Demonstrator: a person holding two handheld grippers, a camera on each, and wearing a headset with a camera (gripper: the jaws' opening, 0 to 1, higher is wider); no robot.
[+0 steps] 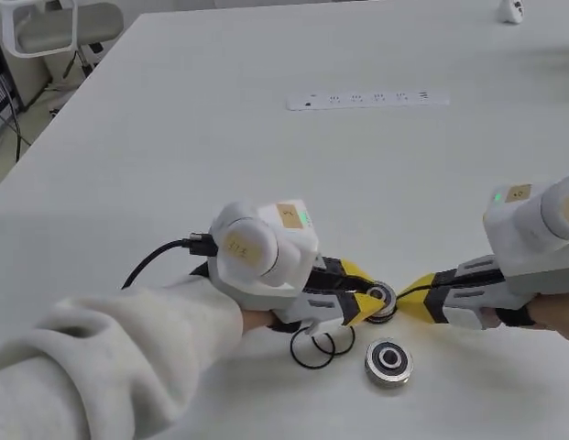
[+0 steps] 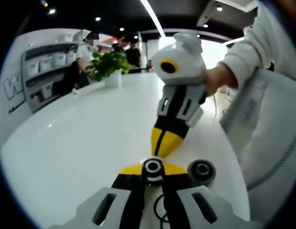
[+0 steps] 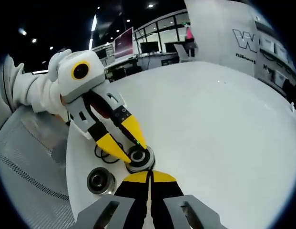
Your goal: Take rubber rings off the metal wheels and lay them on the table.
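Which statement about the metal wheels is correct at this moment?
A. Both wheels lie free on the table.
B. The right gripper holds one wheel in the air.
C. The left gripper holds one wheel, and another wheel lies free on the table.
C: the left gripper has its yellow jaws on either side of one metal wheel, while the second wheel lies flat on the table, touched by neither gripper.

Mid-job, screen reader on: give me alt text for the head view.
The left gripper grips a metal wheel at the white table, while the right gripper, jaws closed, meets its rim from the opposite side. Two black rubber rings and a second wheel lie on the table nearby.
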